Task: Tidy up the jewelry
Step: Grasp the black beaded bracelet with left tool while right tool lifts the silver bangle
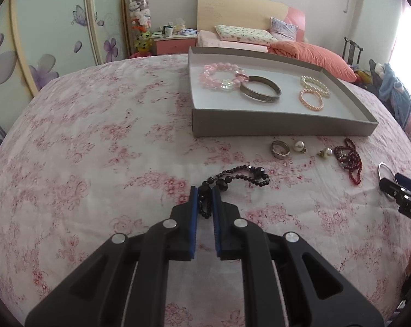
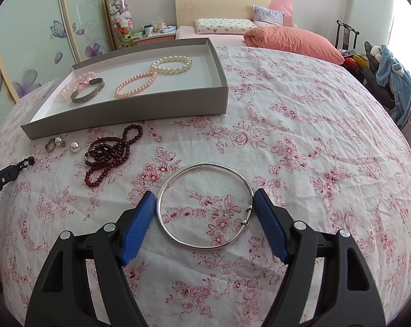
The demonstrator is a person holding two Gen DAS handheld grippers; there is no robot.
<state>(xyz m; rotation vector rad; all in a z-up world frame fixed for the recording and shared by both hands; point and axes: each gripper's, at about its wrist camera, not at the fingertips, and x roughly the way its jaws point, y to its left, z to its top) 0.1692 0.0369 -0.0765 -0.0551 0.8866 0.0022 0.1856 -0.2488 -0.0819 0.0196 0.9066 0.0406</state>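
Beads sit pinched between the blue pads of the left gripper (image 1: 205, 193): its jaws are clenched on one end of the black strand (image 1: 239, 178), and the rest of that strand trails forward over the floral sheet (image 1: 96, 150). With so little of it caught, I judge that the strand could slide out when lifted, or swing and snag on the near wall of the box (image 1: 281, 124) on the way in.

The right gripper (image 2: 204, 209) stands wide, a pad on either side of the silver hoop (image 2: 202, 204), which lies flat on the sheet. The left pad is touching or just beside the hoop's rim; the right pad is close to the small clasp. Whether either pad presses is not clear, so I take the hoop as not yet grasped. A thin, hard ring like this may skate sideways or tip up when squeezed across its width, and the soft sheet gives little to brace against.

Beyond the grippers lie the red beads (image 2: 110, 152), a ring (image 2: 51, 144) and two pearl studs (image 2: 74, 146), all just in front of the box. Inside it are a pink bracelet (image 1: 219, 77), a metal cuff (image 1: 261, 91) and two pearl bracelets (image 1: 313, 92). Dropping more in carelessly could tangle strands.
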